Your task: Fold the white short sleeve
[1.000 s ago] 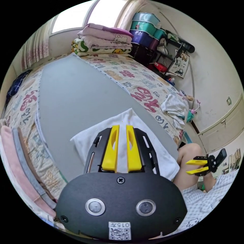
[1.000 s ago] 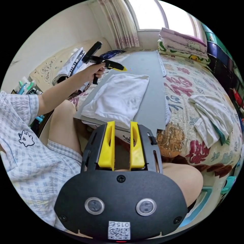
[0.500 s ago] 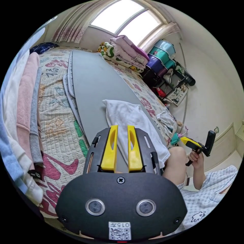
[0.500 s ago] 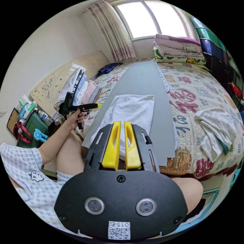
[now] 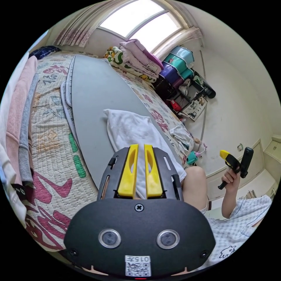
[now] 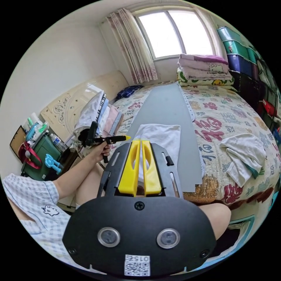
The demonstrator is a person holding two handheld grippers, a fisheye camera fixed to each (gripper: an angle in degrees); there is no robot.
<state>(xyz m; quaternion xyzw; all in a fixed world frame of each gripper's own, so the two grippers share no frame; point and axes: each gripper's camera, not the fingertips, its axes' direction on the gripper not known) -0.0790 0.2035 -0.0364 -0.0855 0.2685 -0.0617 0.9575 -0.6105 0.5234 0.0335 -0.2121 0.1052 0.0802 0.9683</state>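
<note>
The white short sleeve [image 5: 131,131] lies folded into a rectangle on the near end of a grey folding board [image 5: 93,87] on the bed. My left gripper [image 5: 139,169] hovers above its near edge, jaws together with only a thin slit and nothing in them. It appears as the left gripper [image 6: 118,138] held in a hand beside the board. My right gripper [image 6: 141,166] is drawn back over the person's lap, shut and empty, short of the folded shirt [image 6: 164,137]. The other view has the right gripper [image 5: 228,156] raised off the bed's edge.
A crumpled white garment [image 6: 243,158] lies on the patterned quilt right of the grey board [image 6: 164,105]. Folded blankets [image 6: 205,70] are stacked under the window, folded clothes [image 6: 96,114] by the headboard, storage boxes [image 6: 243,49] along the wall. The person's knee [image 5: 196,181] sits below the board.
Both grippers have pulled back from the shirt toward the person. The right jaws went from open to shut. The folded shirt has stayed where it was on the board.
</note>
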